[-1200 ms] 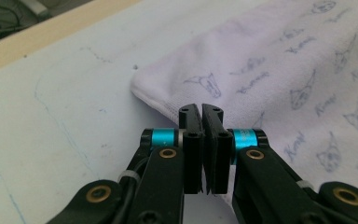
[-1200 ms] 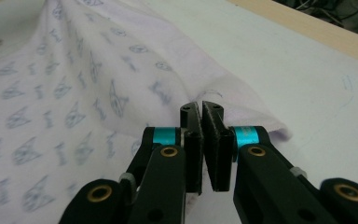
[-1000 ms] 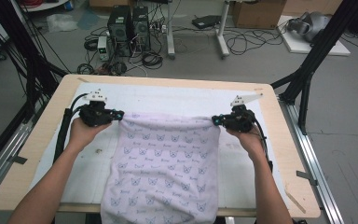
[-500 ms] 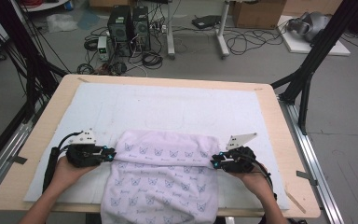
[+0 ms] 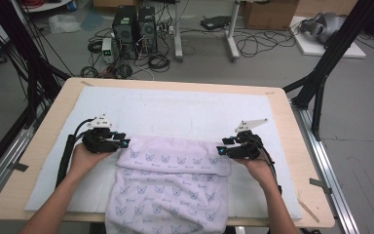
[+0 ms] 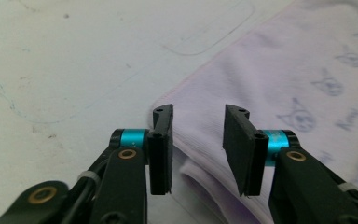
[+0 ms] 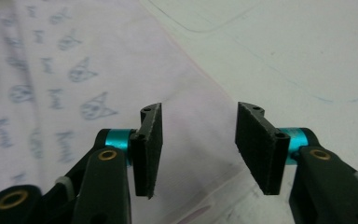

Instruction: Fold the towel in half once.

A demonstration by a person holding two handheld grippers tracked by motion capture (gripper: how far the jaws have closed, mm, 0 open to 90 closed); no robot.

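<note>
A pale lilac cloth printed with small blue animal faces lies folded over on the white mat, its lower part hanging past the table's front edge. My left gripper sits at the fold's left corner, open, with the cloth's corner under the gap between its jaws. At the fold's right corner my right gripper is open too, the cloth's edge running under its jaws. Neither gripper holds the cloth.
The wooden table has bare strips at both sides of the mat. Behind the table are computer towers, cables on the floor and black frame legs. The far half of the mat is free.
Both grippers pulled the cloth's far edge toward the front, folding it over, then moved slightly back out. Their jaws now stand open off the cloth.
</note>
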